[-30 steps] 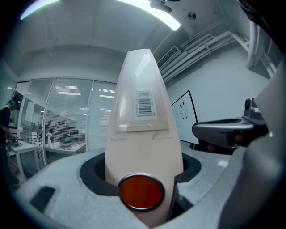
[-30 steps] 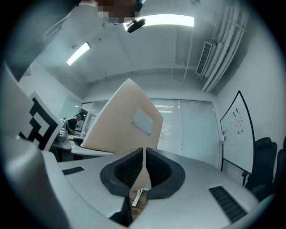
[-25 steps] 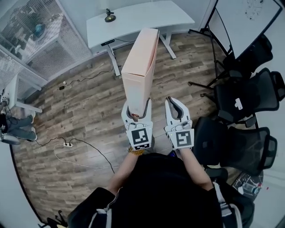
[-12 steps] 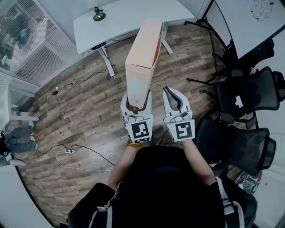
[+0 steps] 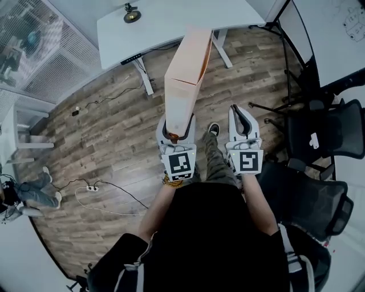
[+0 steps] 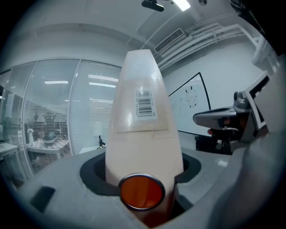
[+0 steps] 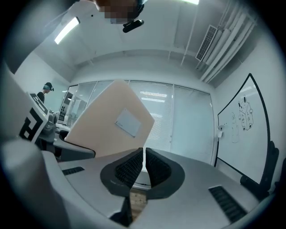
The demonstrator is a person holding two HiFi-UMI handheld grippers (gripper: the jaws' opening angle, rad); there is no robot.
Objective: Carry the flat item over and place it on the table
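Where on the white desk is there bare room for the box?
The white desk is bare right of the small dark object near its far edge, room for the cardboard box. Crowded: office chairs at right.

Black office chairs (image 5: pixel 342 128) at right; power strip (image 5: pixel 90 187) on wooden floor (image 5: pixel 114 125).

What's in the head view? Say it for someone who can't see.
The left gripper grips a flat box standing on end, above a wood floor. The right gripper beside it is shut and empty. A white table stands ahead.
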